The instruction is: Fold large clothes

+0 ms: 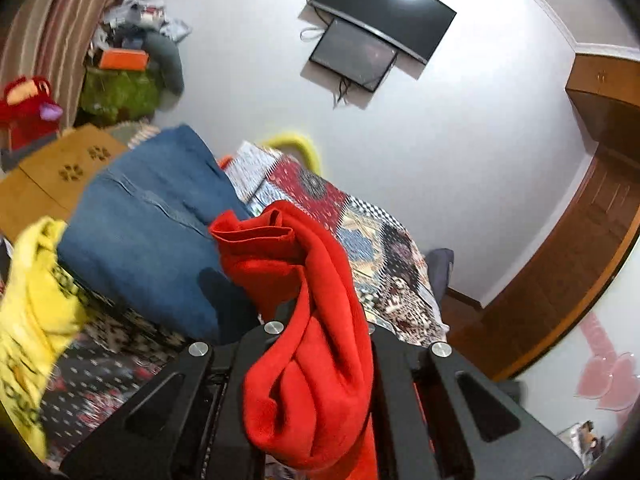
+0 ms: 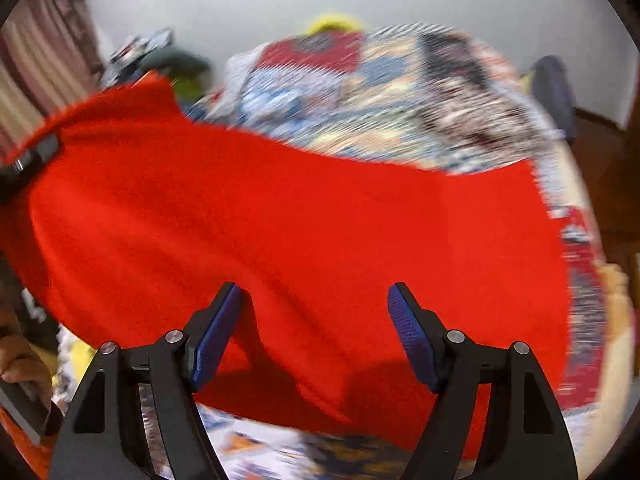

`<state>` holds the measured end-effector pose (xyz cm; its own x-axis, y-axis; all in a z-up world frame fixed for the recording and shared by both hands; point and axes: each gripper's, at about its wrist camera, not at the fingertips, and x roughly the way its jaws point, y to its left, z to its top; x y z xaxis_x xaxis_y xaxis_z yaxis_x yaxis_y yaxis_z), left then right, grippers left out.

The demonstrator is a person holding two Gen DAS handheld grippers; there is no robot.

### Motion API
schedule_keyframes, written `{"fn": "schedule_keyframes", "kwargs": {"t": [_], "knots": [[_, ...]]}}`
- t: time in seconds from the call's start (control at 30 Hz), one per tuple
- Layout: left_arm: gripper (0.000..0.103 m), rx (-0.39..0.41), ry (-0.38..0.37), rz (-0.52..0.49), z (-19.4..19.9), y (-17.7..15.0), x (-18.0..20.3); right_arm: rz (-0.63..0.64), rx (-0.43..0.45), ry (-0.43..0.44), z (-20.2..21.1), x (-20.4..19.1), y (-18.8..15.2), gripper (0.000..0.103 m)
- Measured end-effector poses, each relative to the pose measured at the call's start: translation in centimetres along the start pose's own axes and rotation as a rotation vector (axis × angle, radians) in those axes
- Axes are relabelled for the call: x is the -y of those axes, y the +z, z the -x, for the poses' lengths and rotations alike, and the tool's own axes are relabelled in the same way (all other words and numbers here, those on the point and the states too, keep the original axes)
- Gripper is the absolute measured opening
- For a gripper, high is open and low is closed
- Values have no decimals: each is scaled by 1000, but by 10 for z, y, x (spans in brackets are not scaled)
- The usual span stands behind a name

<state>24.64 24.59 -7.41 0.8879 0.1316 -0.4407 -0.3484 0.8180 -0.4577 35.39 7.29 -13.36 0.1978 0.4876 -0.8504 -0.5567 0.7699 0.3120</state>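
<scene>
A large red garment [image 2: 304,216] hangs spread wide over the patterned bed cover [image 2: 384,80]. My left gripper [image 1: 320,328] is shut on a bunched edge of the red garment [image 1: 304,280], which drapes down between the jaws and hides the fingertips. It also shows in the right wrist view [image 2: 32,156] at the garment's upper left corner. My right gripper [image 2: 314,320] is open and empty, its blue pads [image 2: 216,336] close in front of the cloth's lower part.
Folded blue jeans [image 1: 148,224] and a yellow printed garment [image 1: 36,304] lie on the bed cover [image 1: 384,248] to the left. A wooden wardrobe [image 1: 592,184] stands right. A TV [image 1: 384,12] hangs on the wall. Clutter [image 1: 128,68] is piled far left.
</scene>
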Motion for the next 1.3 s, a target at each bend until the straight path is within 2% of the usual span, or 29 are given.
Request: {"fn": "schedule_keyframes", "kwargs": {"t": [0.1, 0.2, 0.3, 0.37, 0.43, 0.5, 0.53, 0.6, 0.67, 0.8, 0.87, 0.93, 1.0, 1.1, 1.2, 1.3], "knots": [[5, -21, -1, -31, -3, -2, 3, 45, -69, 34, -38, -28, -8, 72], [5, -52, 3, -74, -11, -14, 12, 40, -126, 62, -60, -31, -13, 73], [5, -71, -15, -107, -26, -30, 27, 10, -143, 75, -57, -19, -14, 72], [5, -87, -33, -125, -34, -33, 39, -24, -121, 88, -39, -1, -13, 72], [5, -100, -52, -133, -40, -34, 50, -39, -73, 48, -19, 14, -13, 72], [5, -120, -78, -146, -48, -38, 67, -39, 1, -36, 11, 37, -15, 72], [5, -132, -90, -153, -52, -41, 75, -39, 28, -105, 22, 48, -20, 73], [5, -154, -115, -170, -60, -46, 94, -22, 59, -232, 37, 69, -28, 73], [5, -172, -141, -195, -69, -52, 118, -20, 41, -278, 41, 90, -39, 73], [5, -239, -185, -219, -92, -63, 161, -118, -65, -267, 19, 129, -68, 73], [5, -271, -202, -228, -103, -68, 180, -168, -119, -223, 4, 143, -83, 72], [5, -291, -208, -251, -113, -74, 200, -249, -83, -158, 3, 154, -91, 73], [5, -299, -206, -274, -117, -81, 217, -272, -89, -119, 4, 161, -90, 73], [5, -324, -231, -292, -122, -94, 230, -276, -86, -125, 8, 167, -89, 73], [5, -417, -250, -337, -131, -121, 228, -250, -78, -144, 17, 170, -91, 73], [6, -595, -259, -383, -146, -159, 220, -245, -61, -154, 33, 177, -97, 73]]}}
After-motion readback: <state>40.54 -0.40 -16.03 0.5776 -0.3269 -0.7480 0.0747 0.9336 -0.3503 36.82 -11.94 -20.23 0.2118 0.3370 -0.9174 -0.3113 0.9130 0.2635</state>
